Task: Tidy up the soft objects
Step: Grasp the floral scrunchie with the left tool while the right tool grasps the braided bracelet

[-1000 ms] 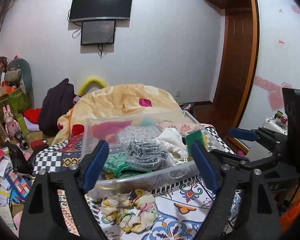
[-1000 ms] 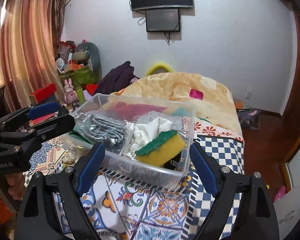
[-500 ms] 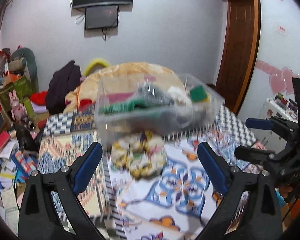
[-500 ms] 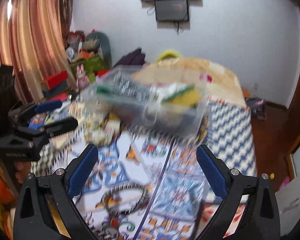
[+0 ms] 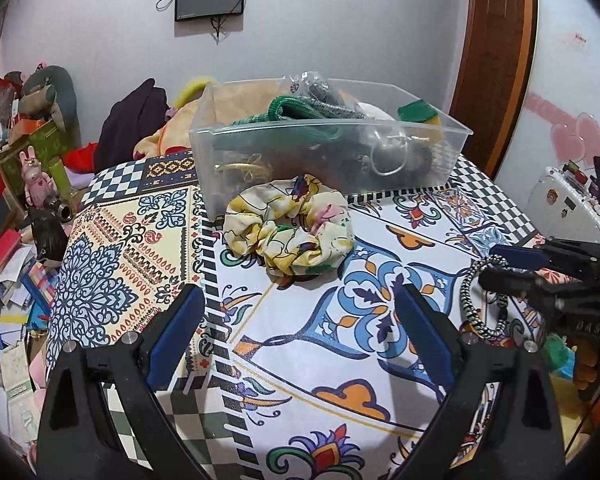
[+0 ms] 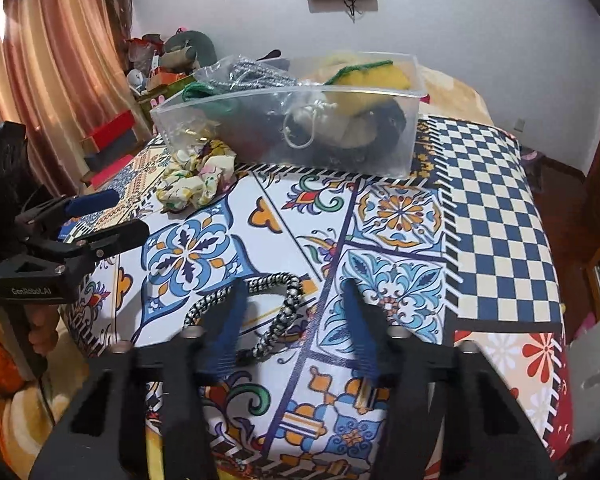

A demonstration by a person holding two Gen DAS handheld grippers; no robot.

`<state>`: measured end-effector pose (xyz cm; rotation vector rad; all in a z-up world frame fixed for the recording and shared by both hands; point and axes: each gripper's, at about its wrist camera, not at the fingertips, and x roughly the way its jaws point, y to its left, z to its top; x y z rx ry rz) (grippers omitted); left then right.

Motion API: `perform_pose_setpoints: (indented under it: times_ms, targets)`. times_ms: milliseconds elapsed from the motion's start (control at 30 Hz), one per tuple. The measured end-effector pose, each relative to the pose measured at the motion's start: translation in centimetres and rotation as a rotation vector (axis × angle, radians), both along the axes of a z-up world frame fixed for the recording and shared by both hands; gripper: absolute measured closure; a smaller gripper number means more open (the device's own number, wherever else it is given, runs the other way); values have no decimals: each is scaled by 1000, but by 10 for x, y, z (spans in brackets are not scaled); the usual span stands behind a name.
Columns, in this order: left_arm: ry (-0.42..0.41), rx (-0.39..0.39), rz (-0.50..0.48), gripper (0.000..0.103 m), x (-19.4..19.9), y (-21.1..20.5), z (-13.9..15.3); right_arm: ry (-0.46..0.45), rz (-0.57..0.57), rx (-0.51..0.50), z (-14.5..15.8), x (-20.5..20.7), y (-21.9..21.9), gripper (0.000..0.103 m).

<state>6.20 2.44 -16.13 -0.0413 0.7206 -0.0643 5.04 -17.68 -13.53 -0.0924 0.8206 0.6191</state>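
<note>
My right gripper (image 6: 292, 312), jaws spread, straddles the braided cord loop (image 6: 278, 306) for pickup; my left gripper (image 5: 300, 332), jaws spread (empty), faces the floral scrunchie (image 5: 288, 226) beside the clear bin (image 5: 432, 156) on the bench.

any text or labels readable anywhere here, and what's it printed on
"GenRobot.AI" in pale letters on the side of the left gripper, seen from the right wrist view.
Faint embossed characters on the right gripper in the left wrist view: too blurred to read.
Print on the boxes and papers on the floor: too small to read.
</note>
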Motion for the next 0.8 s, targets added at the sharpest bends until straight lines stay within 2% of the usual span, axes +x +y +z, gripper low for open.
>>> perform_pose_setpoints:
  times_ms: [33, 100, 433, 567, 667, 800]
  targets:
    - [0, 5, 2, 6, 1, 0, 0, 1, 3, 7, 0, 0, -1, 84]
    - [-3, 11, 9, 6, 3, -1, 0, 6, 13, 15, 0, 1, -1, 92]
    - [0, -8, 16, 6, 31, -2, 8, -56, 18, 40, 16, -4, -1, 96]
    - [62, -46, 31, 6, 51, 0, 1, -89, 1, 61, 29, 1, -5, 96]
    - [103, -36, 39, 7, 62, -2, -6, -110, -8, 80, 38, 6, -7, 96]
    - [117, -23, 33, 23, 65, -5, -8, -127, -15, 78, 44, 8, -7, 96]
